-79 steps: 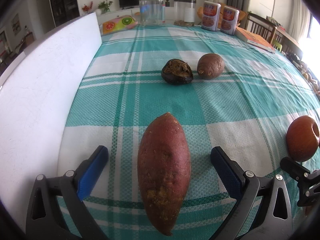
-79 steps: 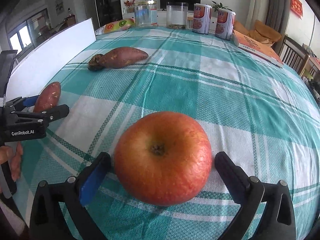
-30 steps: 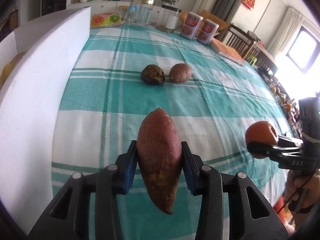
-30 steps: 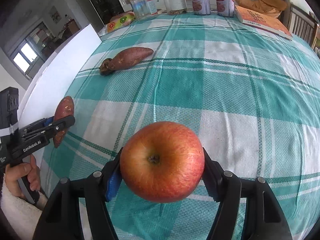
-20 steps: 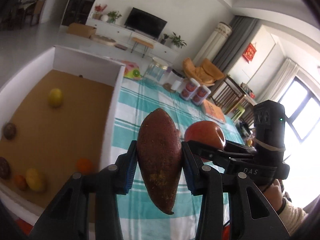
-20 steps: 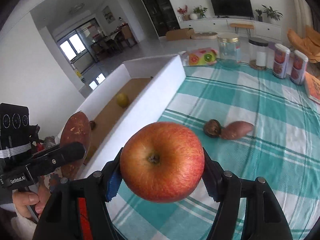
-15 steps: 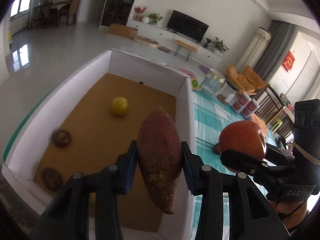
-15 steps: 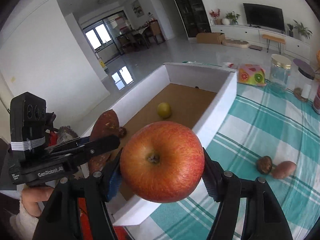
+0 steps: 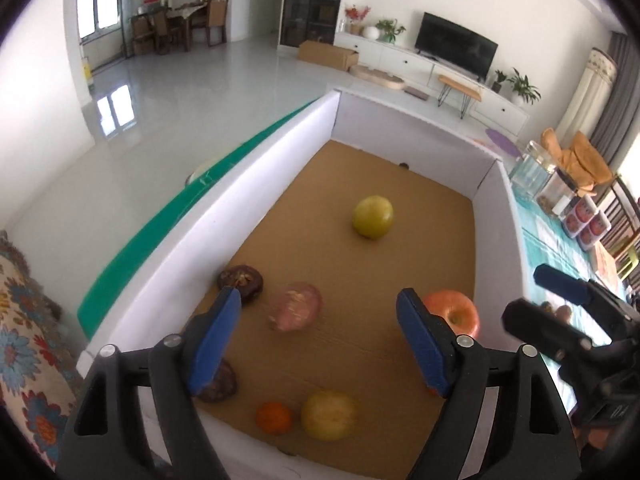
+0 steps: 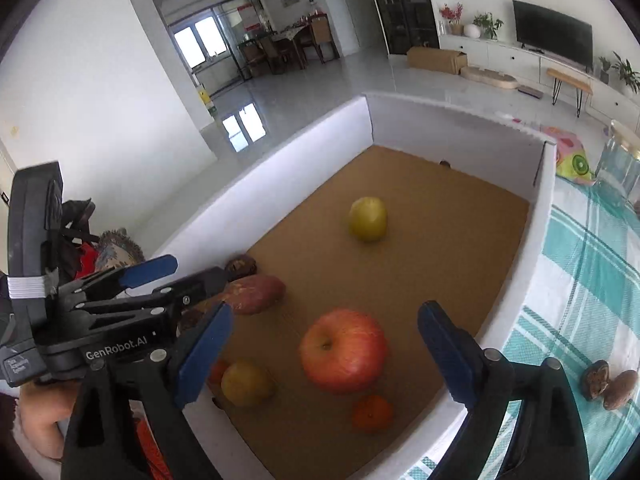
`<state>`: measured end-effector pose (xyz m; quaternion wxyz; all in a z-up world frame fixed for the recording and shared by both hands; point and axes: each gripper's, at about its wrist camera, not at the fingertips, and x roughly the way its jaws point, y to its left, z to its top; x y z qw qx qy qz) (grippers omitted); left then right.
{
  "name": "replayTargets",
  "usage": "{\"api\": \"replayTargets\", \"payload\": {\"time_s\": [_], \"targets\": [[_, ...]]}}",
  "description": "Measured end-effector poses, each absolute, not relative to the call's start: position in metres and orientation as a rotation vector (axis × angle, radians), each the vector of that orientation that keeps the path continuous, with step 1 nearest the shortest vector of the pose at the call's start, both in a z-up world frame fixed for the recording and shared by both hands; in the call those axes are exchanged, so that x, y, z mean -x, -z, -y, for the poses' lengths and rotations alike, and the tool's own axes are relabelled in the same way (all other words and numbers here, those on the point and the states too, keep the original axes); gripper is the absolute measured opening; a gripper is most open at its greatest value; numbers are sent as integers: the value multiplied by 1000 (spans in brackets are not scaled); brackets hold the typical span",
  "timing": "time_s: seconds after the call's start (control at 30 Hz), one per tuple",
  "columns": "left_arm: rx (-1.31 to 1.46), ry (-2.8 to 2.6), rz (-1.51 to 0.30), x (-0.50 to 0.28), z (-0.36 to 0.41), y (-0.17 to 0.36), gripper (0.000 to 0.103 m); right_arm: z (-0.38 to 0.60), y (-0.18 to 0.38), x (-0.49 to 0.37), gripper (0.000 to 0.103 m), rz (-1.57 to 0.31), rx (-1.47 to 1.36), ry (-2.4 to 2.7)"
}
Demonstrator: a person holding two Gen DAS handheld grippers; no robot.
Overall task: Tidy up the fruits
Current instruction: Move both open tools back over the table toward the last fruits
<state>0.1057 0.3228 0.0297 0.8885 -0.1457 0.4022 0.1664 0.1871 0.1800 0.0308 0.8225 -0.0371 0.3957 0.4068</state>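
Observation:
Both grippers hover over a white-walled box [image 9: 256, 184] with a brown cardboard floor. My left gripper [image 9: 320, 308] has its jaws opening with nothing between the pads. The reddish sweet potato [image 9: 296, 312] lies blurred on the box floor below it. My right gripper [image 10: 324, 316] is opening too, and the red apple [image 10: 344, 350] rests on the floor beneath it, clear of both pads. The right wrist view shows the sweet potato [image 10: 254, 294] just past the left gripper [image 10: 188, 272]. The apple [image 9: 454, 314] also shows in the left wrist view, behind the right blue pad.
The box also holds a yellow-green fruit [image 9: 373, 216], an orange [image 9: 274, 416], a yellow fruit [image 9: 330, 414] and two dark fruits [image 9: 240, 280]. On the teal checked tablecloth [image 10: 580, 280] to the right lie a dark fruit [image 10: 596, 384] and another sweet potato [image 10: 620, 394].
Both grippers carried their loads from the table to above the box, then opened. The sweet potato and the apple left the jaws and now lie on the box floor.

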Motion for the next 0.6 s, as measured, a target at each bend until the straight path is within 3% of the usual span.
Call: {"api": "replayTargets", "payload": {"time_s": [0.07,0.13,0.3,0.43,0.6], "targets": [[281,-294,-778,-97,-303,-45,88,-141,-43,-182,102,-747,77,-821],[250,-217,-725,-89,-270,-58,92,-97,-39,-177,103,-689,99,-738],[179,72,-691,-83,-166,-63,97,32,33,-180,103,-806,164,-448],[116,256,-791,-97,-88,-22,97,134,82,-168,103,-905,141,-243],[57,290,-930,-125,-29,54,96,204,102,-153,103,-925,81,-115]]}}
